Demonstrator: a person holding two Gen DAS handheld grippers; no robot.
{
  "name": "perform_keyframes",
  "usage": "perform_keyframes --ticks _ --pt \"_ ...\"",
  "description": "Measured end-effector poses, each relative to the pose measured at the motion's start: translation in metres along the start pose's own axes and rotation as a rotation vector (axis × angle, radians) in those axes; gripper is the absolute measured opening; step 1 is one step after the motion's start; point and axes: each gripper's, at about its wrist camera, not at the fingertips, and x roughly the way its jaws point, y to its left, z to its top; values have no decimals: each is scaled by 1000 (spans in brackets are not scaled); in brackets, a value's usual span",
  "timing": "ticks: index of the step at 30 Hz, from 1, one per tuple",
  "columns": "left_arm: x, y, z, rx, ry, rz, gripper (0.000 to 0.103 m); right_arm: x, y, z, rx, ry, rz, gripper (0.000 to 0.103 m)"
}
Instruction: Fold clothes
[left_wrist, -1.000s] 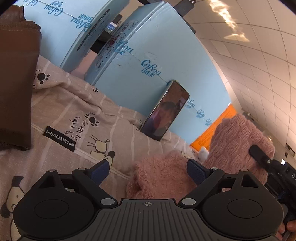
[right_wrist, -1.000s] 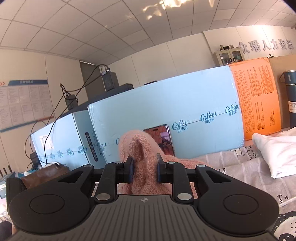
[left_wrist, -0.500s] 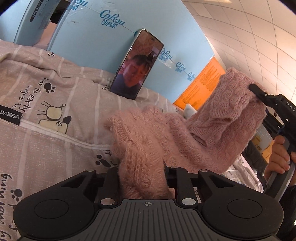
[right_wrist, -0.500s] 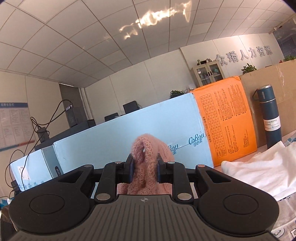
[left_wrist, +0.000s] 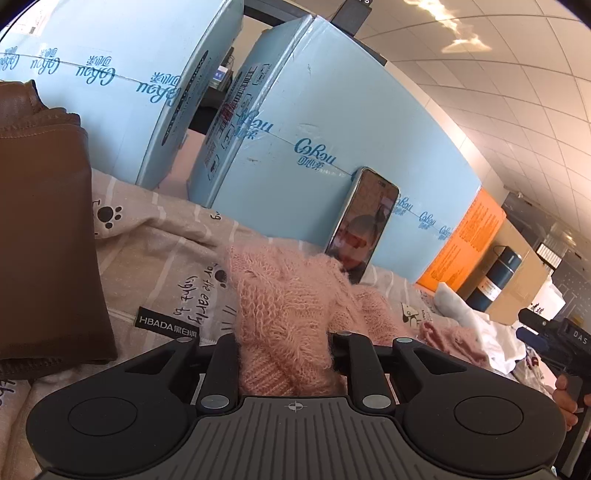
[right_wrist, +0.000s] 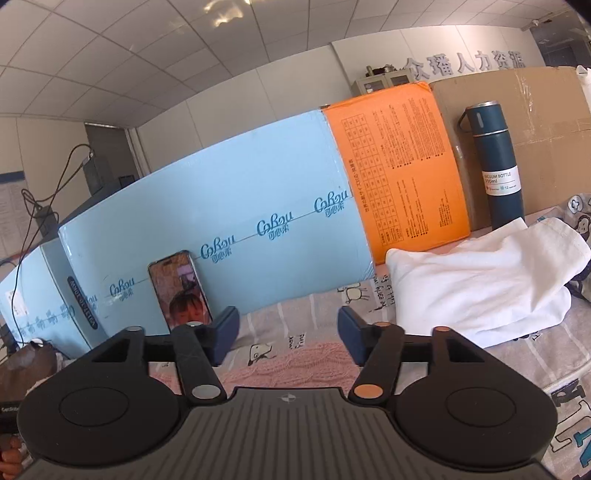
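Sweater (left_wrist: 295, 302) bunched in left hand-held gripper (left_wrist: 284, 354), clamped; right hand-held gripper (right_wrist: 288, 332) open, just above its flat end, nearer.

We saw both fisheye views brightly lit by warm daylight, with patches of glare on the ceiling tiles (left_wrist: 461, 40) and a softer one in the right wrist view. Straight edges of the blue boxes (right_wrist: 229, 206) bowed strongly toward the rims, and the corners of both frames fell to black. The pink sweater (left_wrist: 291, 317) closest to the left lens looked soft and fuzzy, the phone screen (left_wrist: 364, 229) was dim and blurred, and each gripper body showed dark with little detail.
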Motion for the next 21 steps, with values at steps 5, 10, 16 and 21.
perform_keyframes --ticks 5,10,16,21 --pt "7 4 -2 -6 8 13 19 43 37 -21 -166 201 90 84" --pt "11 5 -5 -11 21 28 19 71 43 -33 -169 271 42 96" --pt "12 4 -6 -4 24 39 19 80 36 -36 -175 273 -57 40" --pt "10 5 -5 -4 11 42 19 42 18 -10 -117 93 -100 22"
